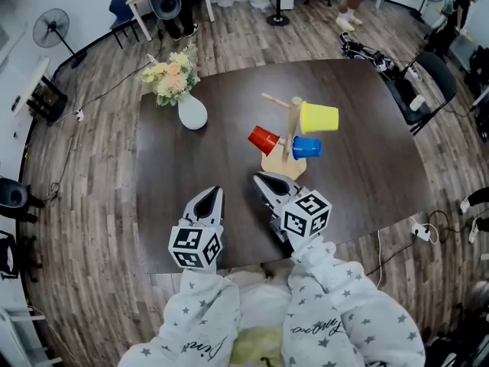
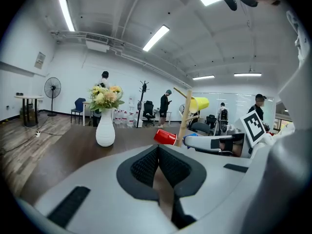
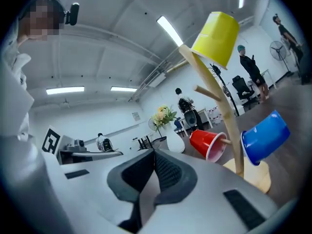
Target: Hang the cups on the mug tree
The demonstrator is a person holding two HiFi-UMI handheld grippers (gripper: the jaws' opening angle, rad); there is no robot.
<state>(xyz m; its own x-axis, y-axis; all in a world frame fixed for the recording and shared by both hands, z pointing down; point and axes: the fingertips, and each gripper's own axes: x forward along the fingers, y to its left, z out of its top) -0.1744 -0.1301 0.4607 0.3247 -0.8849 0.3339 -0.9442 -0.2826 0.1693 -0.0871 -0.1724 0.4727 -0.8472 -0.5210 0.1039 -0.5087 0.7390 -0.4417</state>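
Three cups were counted, and all three were already hung on the single light wooden mug tree (image 1: 293, 122), which stood near the middle of the dark brown surface (image 1: 367, 182): one yellow plastic cup (image 1: 318, 118) at the top, one red plastic cup (image 1: 264, 139) on a side peg, and one blue plastic cup (image 1: 306, 147) on the opposite side. One upper peg (image 1: 273, 99) was seen bare.

The cups were judged to be light, thin-walled and smooth. They could be dented by a hard squeeze and could slip. A hold on the wall just under the rim, with gentle pressure, would be preferred. The mug tree was judged light as well, so it could be tipped by a careless push.

One white ceramic vase with pale flowers (image 1: 192, 112) was placed well apart from the tree. Two grippers were counted. The jaws of the left gripper (image 1: 215, 193) were seen together with nothing between them. The jaws of the right gripper (image 1: 260, 180), near the tree's base, were also closed and empty.
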